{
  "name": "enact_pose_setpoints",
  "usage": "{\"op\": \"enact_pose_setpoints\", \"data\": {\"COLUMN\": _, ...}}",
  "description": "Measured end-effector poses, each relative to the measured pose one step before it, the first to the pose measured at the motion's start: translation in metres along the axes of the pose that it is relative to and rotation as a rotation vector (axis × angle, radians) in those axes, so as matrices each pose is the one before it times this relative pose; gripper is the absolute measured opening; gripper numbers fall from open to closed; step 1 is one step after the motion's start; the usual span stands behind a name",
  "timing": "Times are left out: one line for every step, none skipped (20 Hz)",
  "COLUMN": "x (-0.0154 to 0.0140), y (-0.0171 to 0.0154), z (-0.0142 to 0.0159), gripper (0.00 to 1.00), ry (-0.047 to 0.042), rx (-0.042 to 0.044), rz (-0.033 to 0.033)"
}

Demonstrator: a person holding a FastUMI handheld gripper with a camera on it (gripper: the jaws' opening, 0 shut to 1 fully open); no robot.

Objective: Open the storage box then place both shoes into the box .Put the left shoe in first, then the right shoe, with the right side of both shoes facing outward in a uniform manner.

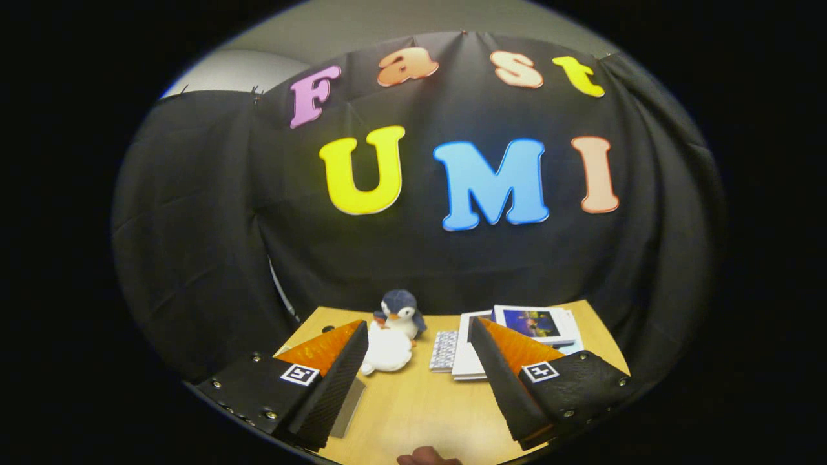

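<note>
My gripper (418, 332) is open, its two fingers spread wide above a light wooden table (420, 407), with nothing between them. I see neither shoes nor a storage box in this view. A grey-edged flat thing (349, 407) pokes out from under the left finger; I cannot tell what it is.
Just ahead of the fingers sit a white plush toy (387, 352) and a penguin plush (400, 313). To their right lie a small keypad-like item (444, 351) and a stack of white booklets (536, 326). A fingertip of a person (426, 458) shows at the table's near edge.
</note>
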State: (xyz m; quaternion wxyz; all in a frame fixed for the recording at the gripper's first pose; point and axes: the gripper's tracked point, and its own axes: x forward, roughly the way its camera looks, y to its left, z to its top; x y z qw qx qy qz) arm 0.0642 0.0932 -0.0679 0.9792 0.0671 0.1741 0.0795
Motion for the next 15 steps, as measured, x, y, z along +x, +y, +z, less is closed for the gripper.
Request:
{"op": "enact_pose_setpoints", "data": {"x": -0.00706, "y": -0.00466, "z": 0.01327, "gripper": 0.98, "ry": -0.06651, "rx": 0.00422, "rz": -0.00461}}
{"op": "enact_pose_setpoints", "data": {"x": -0.00786, "y": -0.00431, "z": 0.01222, "gripper": 0.98, "ry": -0.05949, "rx": -0.00249, "rz": -0.00597}}
{"op": "enact_pose_setpoints", "data": {"x": -0.00968, "y": -0.00698, "z": 0.01131, "gripper": 0.98, "ry": -0.04013, "rx": -0.0122, "rz": -0.00647}}
{"op": "enact_pose_setpoints", "data": {"x": -0.00928, "y": -0.00286, "z": 0.00759, "gripper": 0.98, "ry": -0.03432, "rx": -0.01209, "rz": -0.00234}}
{"op": "enact_pose_setpoints", "data": {"x": -0.00605, "y": -0.00187, "z": 0.00539, "gripper": 0.98, "ry": -0.0247, "rx": -0.00918, "rz": -0.00445}}
{"op": "enact_pose_setpoints", "data": {"x": -0.00376, "y": -0.00438, "z": 0.00278, "gripper": 0.98, "ry": -0.01253, "rx": -0.00815, "rz": -0.02004}}
{"op": "enact_pose_setpoints", "data": {"x": -0.00194, "y": -0.00429, "z": -0.00178, "gripper": 0.98, "ry": -0.00857, "rx": -0.00538, "rz": -0.01656}}
{"op": "enact_pose_setpoints", "data": {"x": -0.00208, "y": -0.00174, "z": 0.00349, "gripper": 0.98, "ry": -0.01166, "rx": -0.00318, "rz": -0.0037}}
{"op": "enact_pose_setpoints", "data": {"x": -0.00187, "y": -0.00144, "z": 0.00366, "gripper": 0.98, "ry": -0.00841, "rx": -0.00345, "rz": -0.0064}}
{"op": "enact_pose_setpoints", "data": {"x": -0.00075, "y": -0.00213, "z": -0.00012, "gripper": 0.98, "ry": -0.00146, "rx": -0.00424, "rz": -0.00388}}
{"op": "enact_pose_setpoints", "data": {"x": -0.00185, "y": -0.00364, "z": -0.00088, "gripper": 0.98, "ry": 0.00063, "rx": 0.0033, "rz": -0.00044}}
{"op": "enact_pose_setpoints", "data": {"x": -0.00116, "y": -0.00156, "z": -0.00014, "gripper": 0.98, "ry": 0.00501, "rx": 0.00452, "rz": 0.00227}}
{"op": "enact_pose_setpoints", "data": {"x": -0.00009, "y": -0.00253, "z": -0.0018, "gripper": 0.98, "ry": 0.00485, "rx": 0.00584, "rz": 0.00337}}
{"op": "enact_pose_setpoints", "data": {"x": -0.00018, "y": -0.00209, "z": -0.00237, "gripper": 0.98, "ry": 0.00527, "rx": 0.0006, "rz": 0.00125}}
{"op": "enact_pose_setpoints", "data": {"x": 0.00028, "y": -0.00387, "z": -0.00107, "gripper": 0.98, "ry": 0.00167, "rx": -0.00308, "rz": -0.00103}}
